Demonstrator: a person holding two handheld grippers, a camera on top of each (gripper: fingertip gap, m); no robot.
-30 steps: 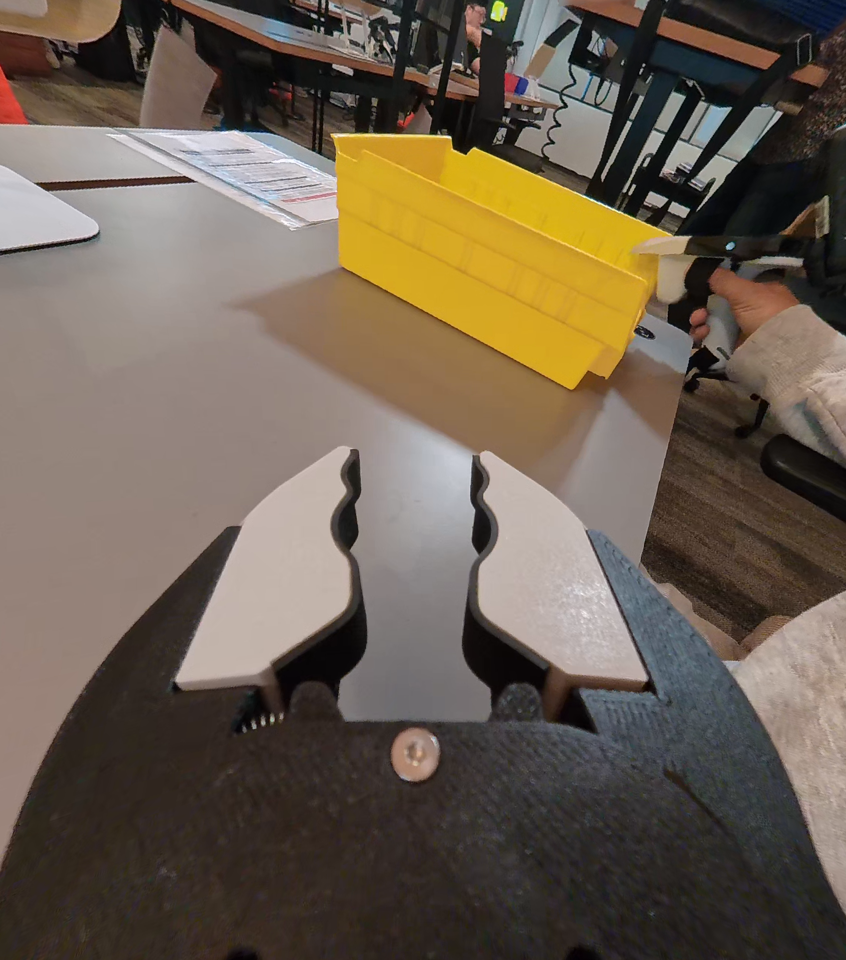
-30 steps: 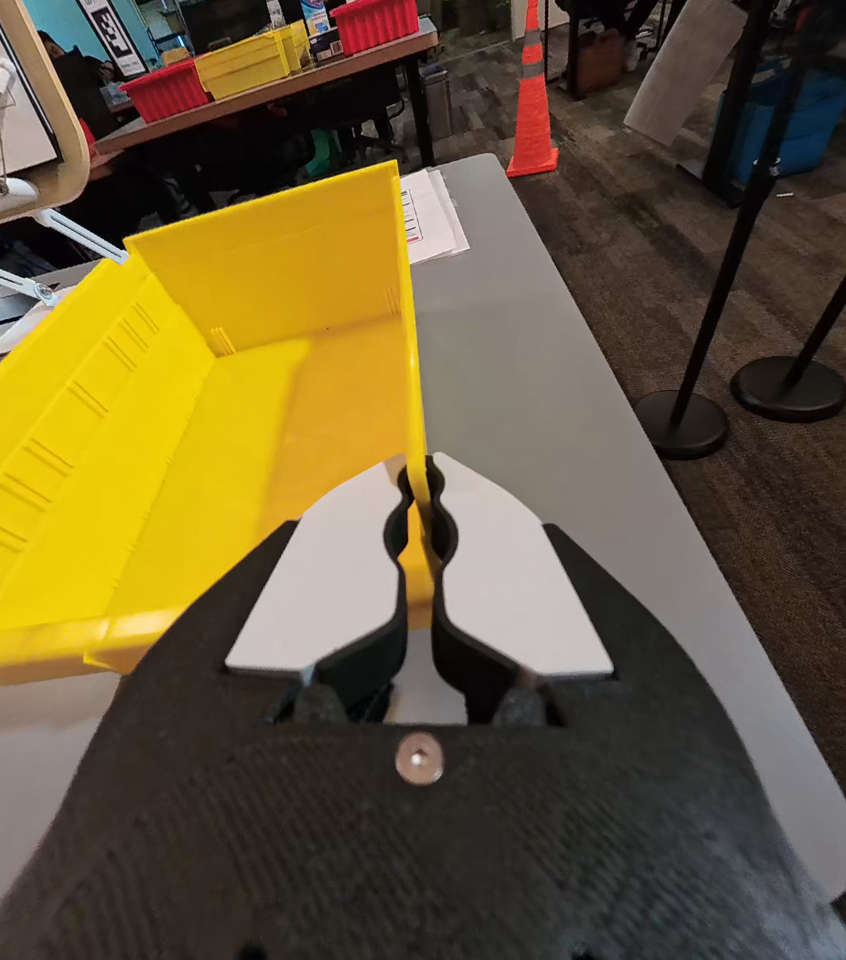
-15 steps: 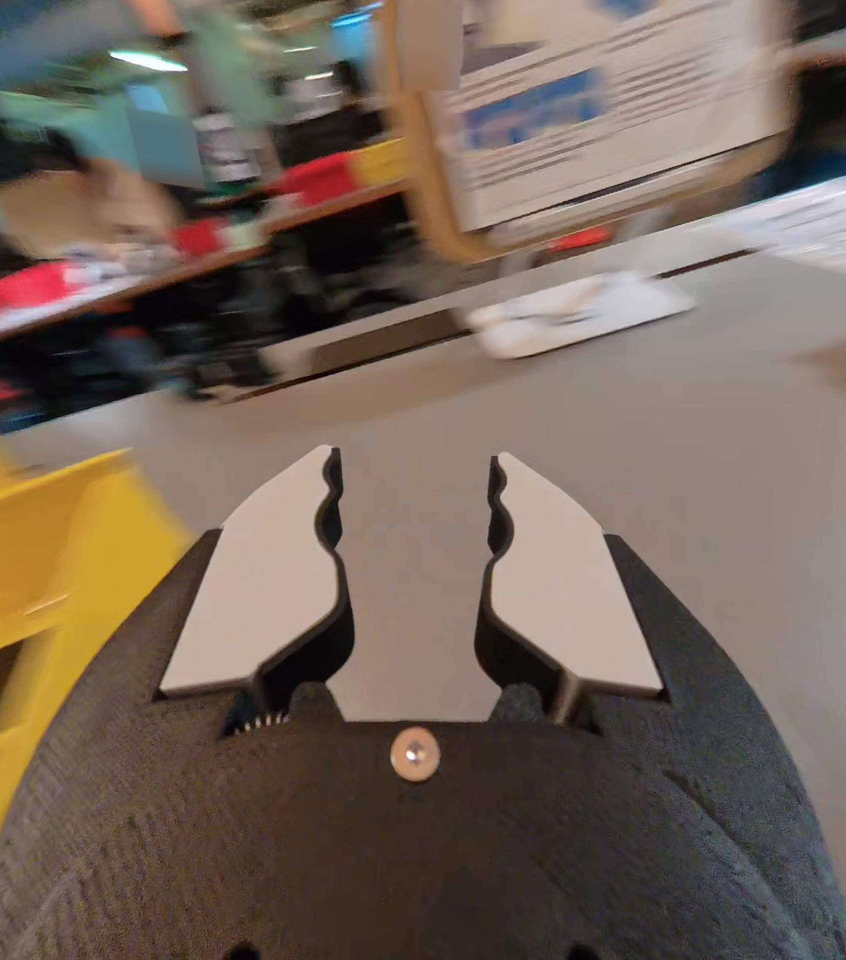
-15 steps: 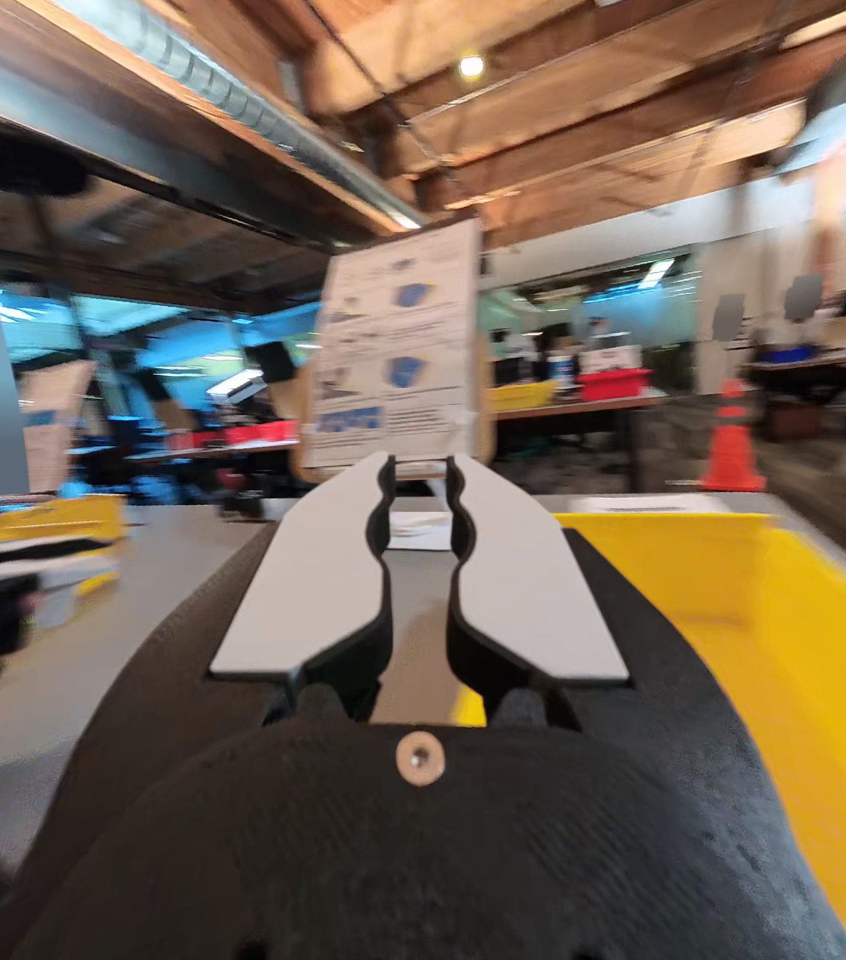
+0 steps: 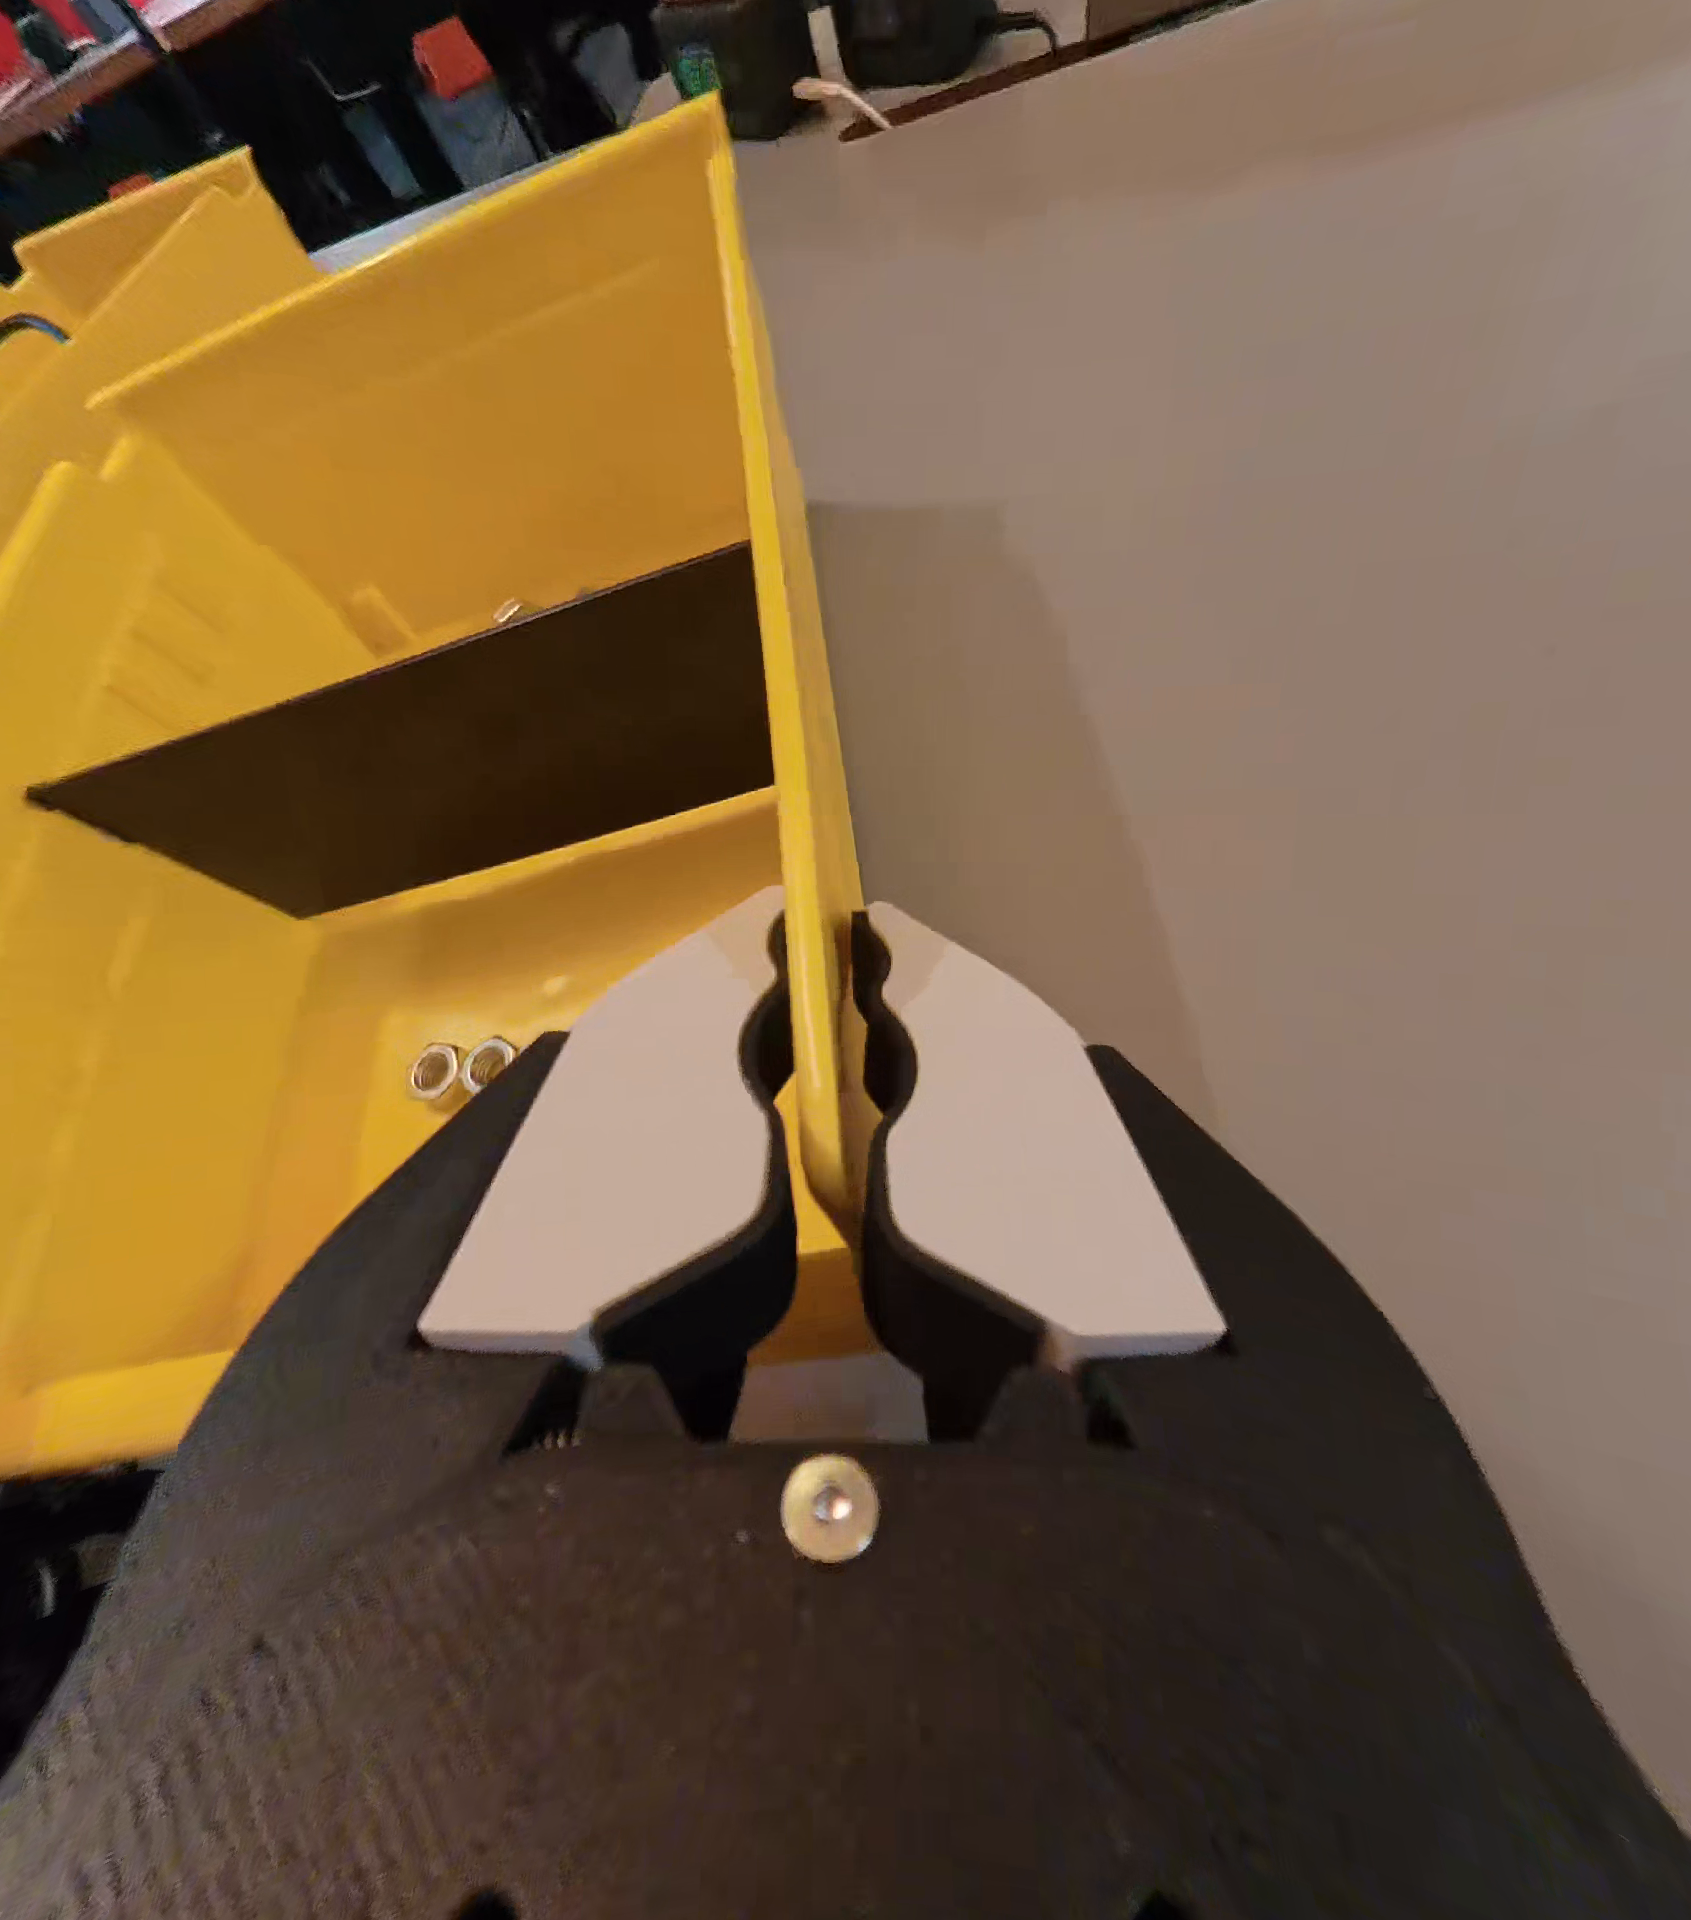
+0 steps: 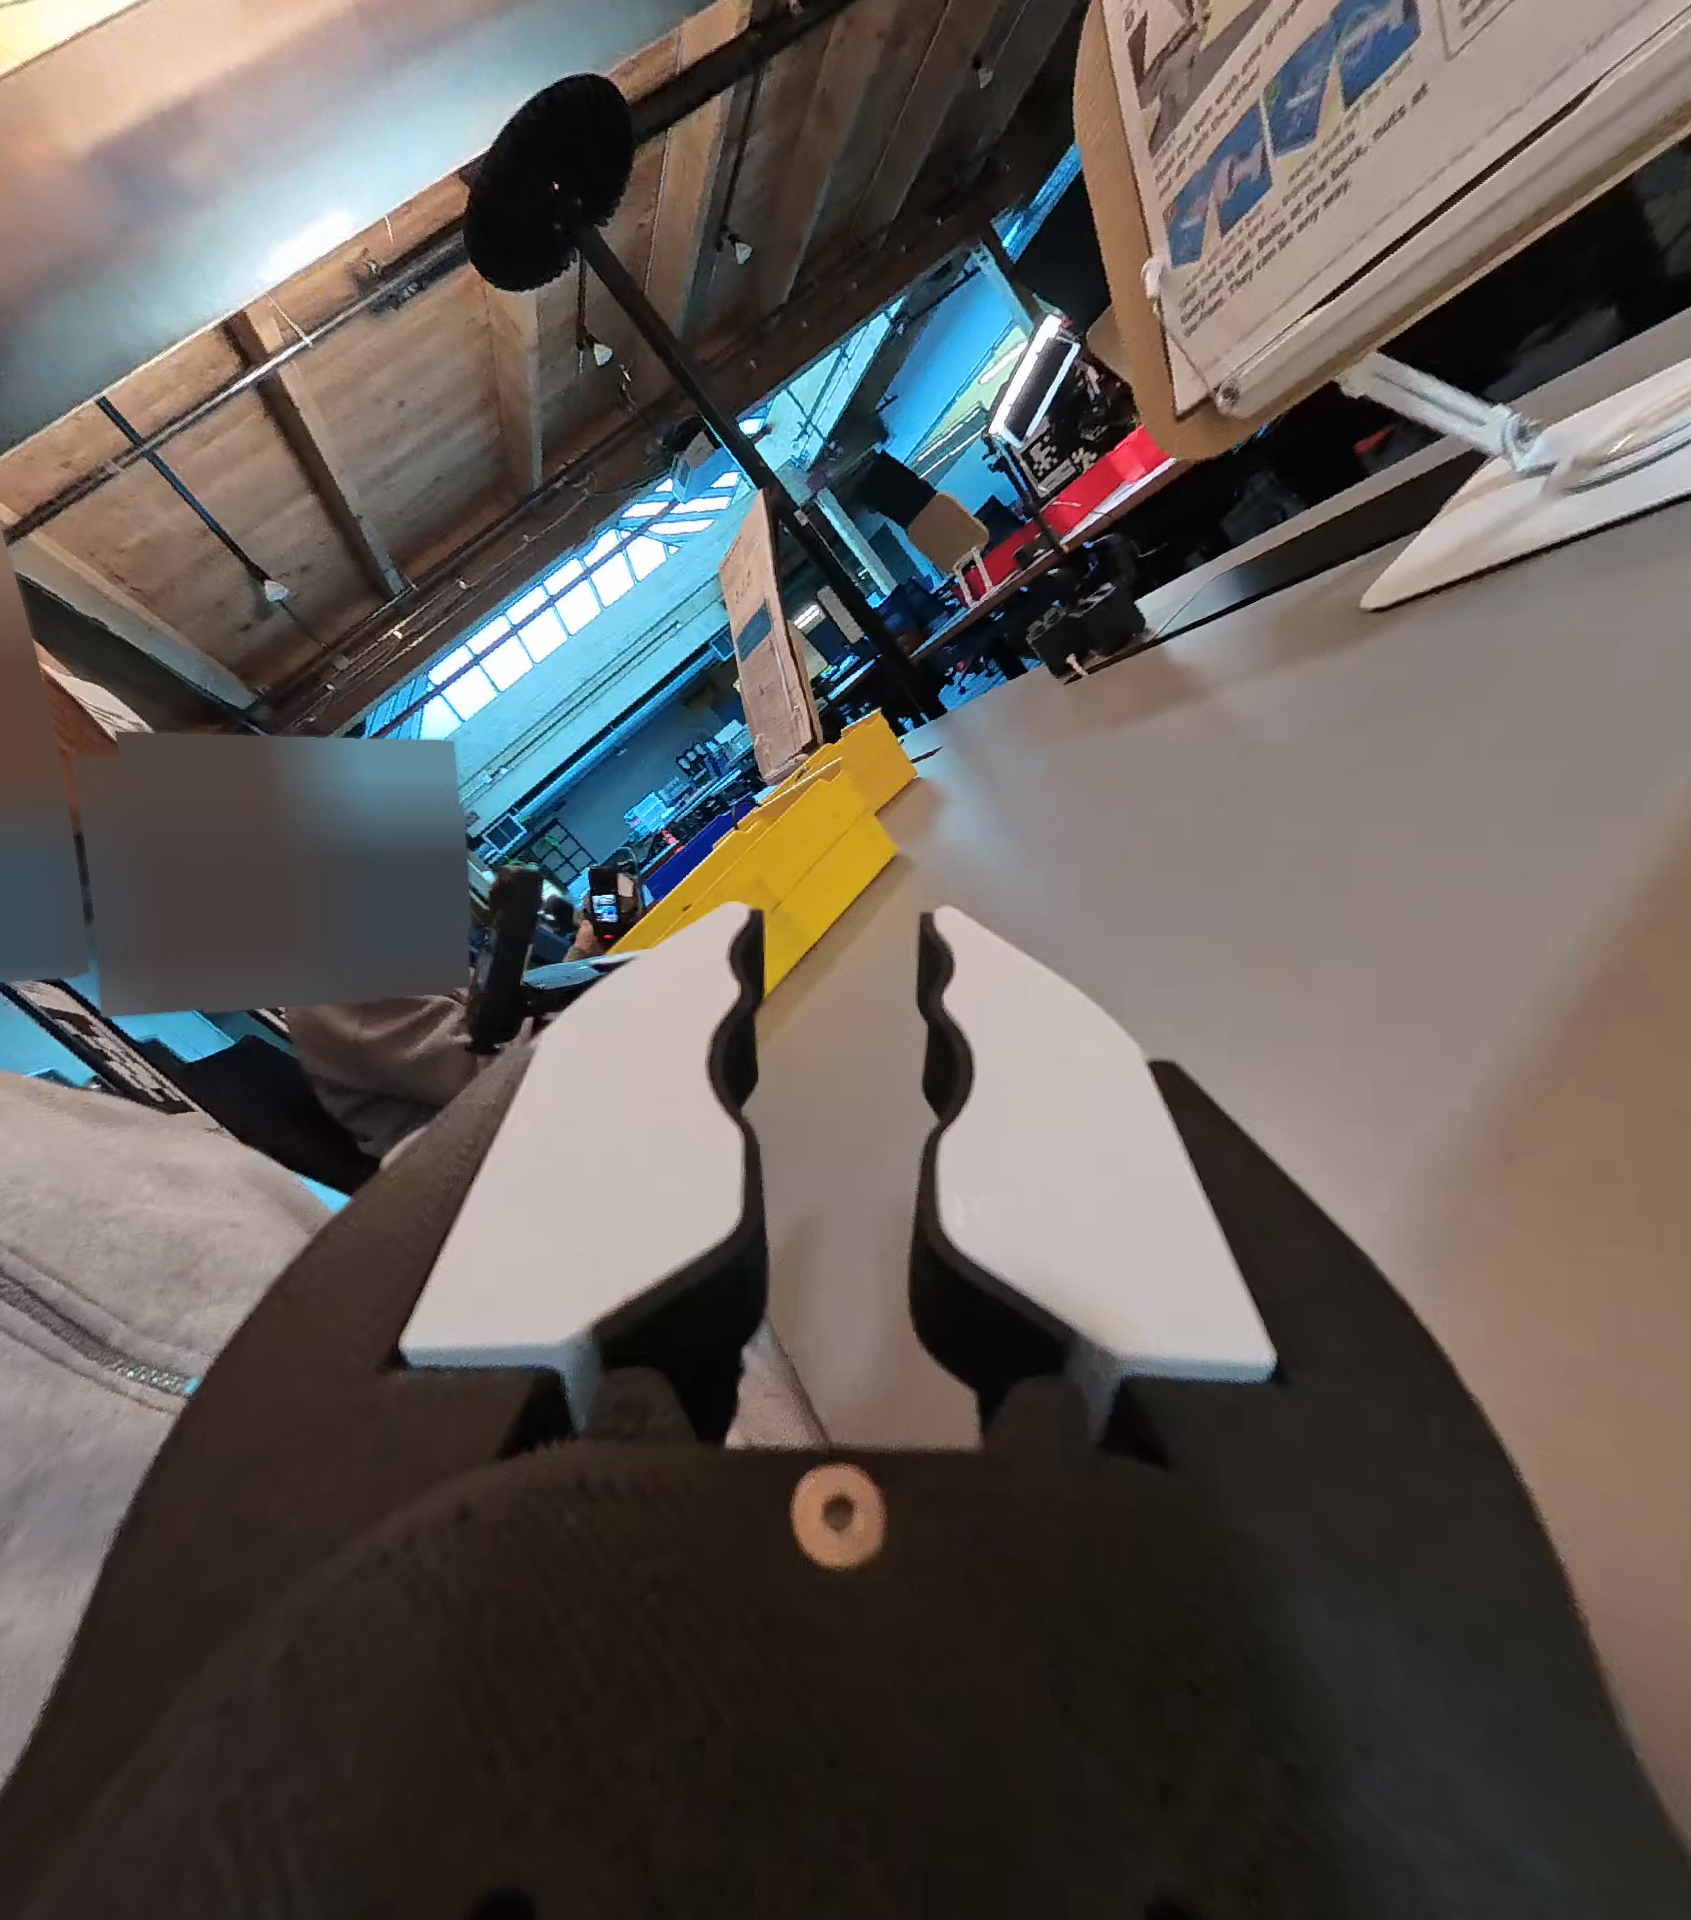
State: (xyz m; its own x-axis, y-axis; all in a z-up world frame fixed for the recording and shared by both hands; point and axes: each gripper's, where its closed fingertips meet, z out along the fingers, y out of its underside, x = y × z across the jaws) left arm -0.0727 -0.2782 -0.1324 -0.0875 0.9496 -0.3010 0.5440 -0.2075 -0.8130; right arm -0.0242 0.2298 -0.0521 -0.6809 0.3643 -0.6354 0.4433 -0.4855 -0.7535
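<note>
A grey table (image 5: 1340, 623) fills the right of both frames, with a workshop behind. The left gripper (image 5: 817, 925) is clamped on the right wall of a yellow bin (image 5: 508, 436) at centre; two nuts (image 5: 460, 1068) lie inside, by a dark divider (image 5: 425, 769). The right gripper (image 6: 839, 920) is parted and empty, with more yellow bins (image 6: 810, 831) beyond it.

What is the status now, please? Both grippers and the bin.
Left gripper shut on yellow bin, jaws clamping its right wall. Right gripper open, empty, over grey table. Two nuts in bin, near black divider. Nothing in the way.
</note>
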